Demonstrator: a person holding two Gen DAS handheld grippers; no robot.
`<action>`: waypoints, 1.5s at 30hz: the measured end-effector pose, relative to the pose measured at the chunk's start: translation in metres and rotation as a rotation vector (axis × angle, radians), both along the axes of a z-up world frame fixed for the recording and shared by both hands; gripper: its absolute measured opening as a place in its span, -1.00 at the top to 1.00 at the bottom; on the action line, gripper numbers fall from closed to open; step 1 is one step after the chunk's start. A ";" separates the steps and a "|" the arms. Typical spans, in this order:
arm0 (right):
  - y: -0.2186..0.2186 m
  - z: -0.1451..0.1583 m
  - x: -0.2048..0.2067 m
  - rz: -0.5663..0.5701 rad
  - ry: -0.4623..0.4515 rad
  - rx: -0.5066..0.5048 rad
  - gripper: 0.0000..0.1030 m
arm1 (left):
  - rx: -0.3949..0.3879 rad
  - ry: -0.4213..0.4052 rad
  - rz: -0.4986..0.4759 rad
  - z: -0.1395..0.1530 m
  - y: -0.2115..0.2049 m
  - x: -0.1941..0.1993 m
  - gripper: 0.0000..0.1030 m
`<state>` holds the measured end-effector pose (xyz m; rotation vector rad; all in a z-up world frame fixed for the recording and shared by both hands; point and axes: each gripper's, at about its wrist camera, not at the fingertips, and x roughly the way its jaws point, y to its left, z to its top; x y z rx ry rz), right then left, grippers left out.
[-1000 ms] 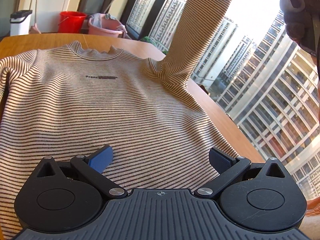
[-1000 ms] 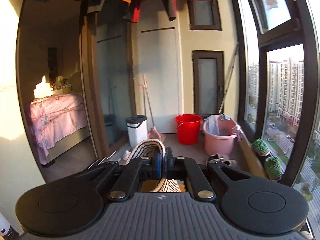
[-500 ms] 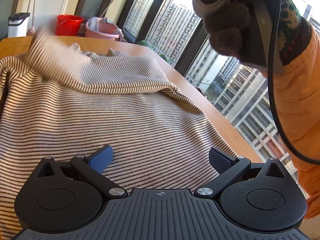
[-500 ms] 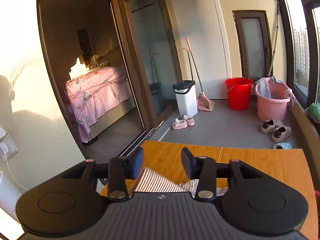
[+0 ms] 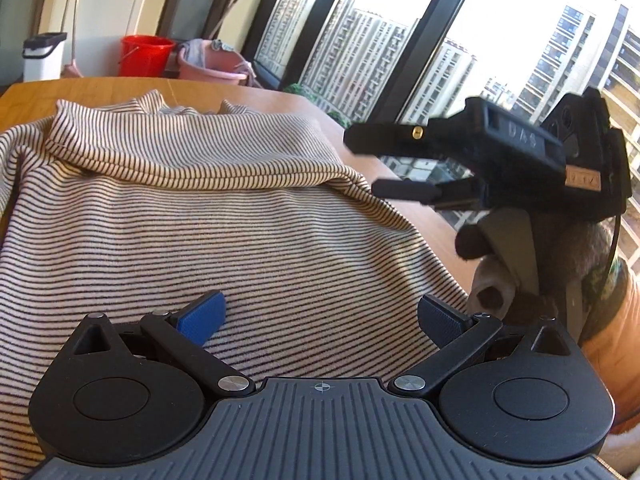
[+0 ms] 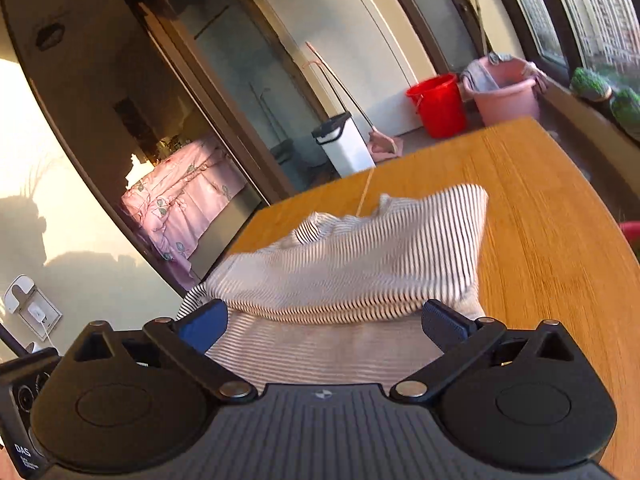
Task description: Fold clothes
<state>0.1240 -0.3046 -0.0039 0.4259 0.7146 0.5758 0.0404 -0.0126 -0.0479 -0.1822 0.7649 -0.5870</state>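
A cream shirt with thin dark stripes (image 5: 208,232) lies flat on the wooden table (image 5: 36,94). Its right sleeve (image 5: 192,156) is folded across the chest. My left gripper (image 5: 320,316) is open and empty, low over the shirt's lower part. My right gripper (image 6: 324,322) is open and empty, above the shirt's right side; it also shows in the left wrist view (image 5: 380,164), off the shirt's right edge. In the right wrist view the folded sleeve (image 6: 360,256) lies just beyond the fingers.
A red bucket (image 5: 146,56), a pink basin (image 5: 212,66) and a white bin (image 5: 42,56) stand on the floor beyond the table's far end. Windows run along the right. The table's right edge (image 6: 592,248) is bare wood.
My right gripper let go of the sleeve it held up, laid it across the chest, opened wide and pulled back to the right. My left gripper stayed still.
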 end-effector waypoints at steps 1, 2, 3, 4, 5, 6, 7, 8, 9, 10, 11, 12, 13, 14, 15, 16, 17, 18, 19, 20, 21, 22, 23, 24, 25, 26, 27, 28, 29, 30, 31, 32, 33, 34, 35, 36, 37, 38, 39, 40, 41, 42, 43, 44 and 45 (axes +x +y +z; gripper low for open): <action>-0.003 -0.010 0.000 -0.012 0.016 0.016 -1.00 | 0.014 -0.004 0.003 0.001 -0.002 -0.001 -1.00; -0.006 -0.019 0.000 -0.024 0.020 0.036 -1.00 | 0.026 -0.006 0.007 0.001 -0.005 -0.001 -1.00; -0.008 -0.024 -0.001 -0.031 0.019 0.050 -1.00 | 0.037 -0.010 0.010 0.001 -0.007 -0.002 -1.00; -0.009 -0.026 -0.002 -0.035 0.015 0.060 -1.00 | 0.046 -0.015 0.013 0.001 -0.009 -0.004 -1.00; -0.009 -0.027 -0.002 -0.036 0.013 0.065 -1.00 | 0.054 -0.021 0.016 0.001 -0.010 -0.005 -1.00; -0.008 -0.027 -0.002 -0.036 0.010 0.065 -1.00 | 0.059 -0.028 0.019 0.001 -0.012 -0.006 -1.00; -0.007 -0.028 -0.001 -0.036 0.008 0.066 -1.00 | 0.062 -0.035 0.022 0.001 -0.013 -0.006 -1.00; -0.006 -0.028 -0.001 -0.037 0.004 0.061 -1.00 | 0.059 -0.038 0.024 0.001 -0.012 -0.007 -1.00; -0.005 -0.027 -0.002 -0.037 -0.001 0.050 -1.00 | 0.054 -0.038 0.025 0.001 -0.012 -0.007 -1.00; -0.003 -0.026 -0.003 -0.037 -0.006 0.037 -1.00 | 0.049 -0.039 0.026 0.000 -0.011 -0.007 -1.00; 0.000 -0.026 -0.003 -0.038 -0.011 0.022 -1.00 | 0.043 -0.038 0.028 0.000 -0.010 -0.007 -1.00; 0.003 -0.024 -0.005 -0.038 -0.017 0.005 -1.00 | 0.035 -0.035 0.030 0.000 -0.009 -0.007 -1.00; 0.006 -0.023 -0.006 -0.038 -0.021 -0.009 -1.00 | 0.030 -0.031 0.031 0.001 -0.008 -0.007 -1.00; 0.007 -0.022 -0.006 -0.038 -0.025 -0.021 -1.00 | 0.026 -0.025 0.031 0.002 -0.006 -0.008 -1.00; 0.008 -0.021 -0.005 -0.038 -0.027 -0.028 -1.00 | 0.030 -0.015 0.033 0.004 -0.003 -0.009 -1.00; 0.009 -0.021 -0.005 -0.039 -0.027 -0.029 -1.00 | 0.040 -0.002 0.035 0.007 0.001 -0.010 -1.00; 0.008 -0.021 -0.005 -0.041 -0.027 -0.024 -1.00 | 0.049 0.011 0.037 0.010 0.006 -0.012 -1.00; 0.008 -0.021 -0.004 -0.044 -0.026 -0.016 -1.00 | 0.056 0.016 0.047 0.015 0.013 -0.014 -1.00; 0.007 -0.021 -0.004 -0.047 -0.026 -0.009 -1.00 | 0.059 0.016 0.068 0.020 0.025 -0.017 -1.00; 0.007 -0.021 -0.004 -0.050 -0.025 -0.002 -1.00 | 0.064 0.018 0.100 0.026 0.039 -0.019 -1.00; 0.006 -0.021 -0.004 -0.051 -0.025 0.003 -1.00 | 0.065 0.025 0.140 0.032 0.054 -0.021 -1.00; 0.005 -0.022 -0.004 -0.053 -0.024 0.009 -1.00 | 0.061 0.038 0.187 0.038 0.072 -0.023 -0.97; 0.004 -0.022 -0.004 -0.054 -0.023 0.017 -1.00 | 0.050 0.056 0.241 0.044 0.091 -0.025 -0.94; 0.004 -0.022 -0.004 -0.056 -0.022 0.024 -1.00 | 0.037 0.079 0.296 0.050 0.110 -0.027 -0.81; 0.004 -0.022 -0.004 -0.057 -0.021 0.028 -1.00 | 0.023 0.103 0.353 0.055 0.129 -0.030 -0.70; 0.004 -0.022 -0.004 -0.057 -0.021 0.031 -1.00 | 0.009 0.122 0.404 0.060 0.145 -0.033 -0.50; 0.003 -0.023 -0.003 -0.058 -0.020 0.034 -1.00 | -0.005 0.133 0.455 0.065 0.161 -0.037 -0.42; 0.003 -0.023 -0.003 -0.058 -0.020 0.036 -1.00 | -0.010 0.139 0.502 0.070 0.175 -0.041 -0.41; 0.003 -0.023 -0.003 -0.058 -0.020 0.037 -1.00 | 0.001 0.142 0.539 0.073 0.185 -0.044 -0.38; 0.002 -0.024 -0.003 -0.058 -0.020 0.039 -1.00 | 0.025 0.145 0.571 0.075 0.192 -0.048 -0.34; 0.001 -0.025 -0.003 -0.058 -0.019 0.040 -1.00 | 0.053 0.151 0.597 0.076 0.198 -0.051 -0.33; 0.001 -0.025 -0.003 -0.058 -0.019 0.041 -1.00 | 0.076 0.160 0.611 0.076 0.202 -0.053 -0.33; 0.001 -0.025 -0.003 -0.058 -0.019 0.041 -1.00 | 0.095 0.172 0.619 0.074 0.205 -0.056 -0.33; 0.001 -0.025 -0.003 -0.058 -0.019 0.041 -1.00 | 0.112 0.183 0.623 0.072 0.207 -0.057 -0.33; 0.001 -0.025 -0.003 -0.058 -0.019 0.042 -1.00 | 0.127 0.194 0.626 0.070 0.209 -0.059 -0.33; 0.001 -0.025 -0.003 -0.058 -0.019 0.041 -1.00 | 0.134 0.202 0.629 0.068 0.211 -0.060 -0.33; 0.002 -0.025 -0.003 -0.058 -0.019 0.041 -1.00 | 0.135 0.208 0.631 0.065 0.213 -0.061 -0.33; 0.003 -0.025 -0.003 -0.059 -0.019 0.040 -1.00 | 0.134 0.215 0.633 0.063 0.214 -0.062 -0.32; 0.004 -0.024 -0.003 -0.059 -0.019 0.039 -1.00 | 0.130 0.222 0.635 0.060 0.215 -0.063 -0.30; 0.004 -0.024 -0.003 -0.059 -0.019 0.038 -1.00 | 0.126 0.228 0.636 0.057 0.215 -0.064 -0.29; 0.005 -0.024 -0.003 -0.060 -0.020 0.037 -1.00 | 0.122 0.233 0.635 0.055 0.215 -0.064 -0.27; 0.005 -0.024 -0.003 -0.060 -0.020 0.035 -1.00 | 0.119 0.237 0.633 0.053 0.215 -0.064 -0.23; 0.005 -0.024 -0.003 -0.061 -0.020 0.034 -1.00 | 0.116 0.241 0.631 0.050 0.215 -0.064 -0.22; 0.006 -0.023 -0.004 -0.061 -0.021 0.033 -1.00 | 0.114 0.245 0.629 0.048 0.215 -0.065 -0.22; 0.006 -0.023 -0.004 -0.061 -0.021 0.031 -1.00 | 0.110 0.251 0.628 0.046 0.216 -0.065 -0.22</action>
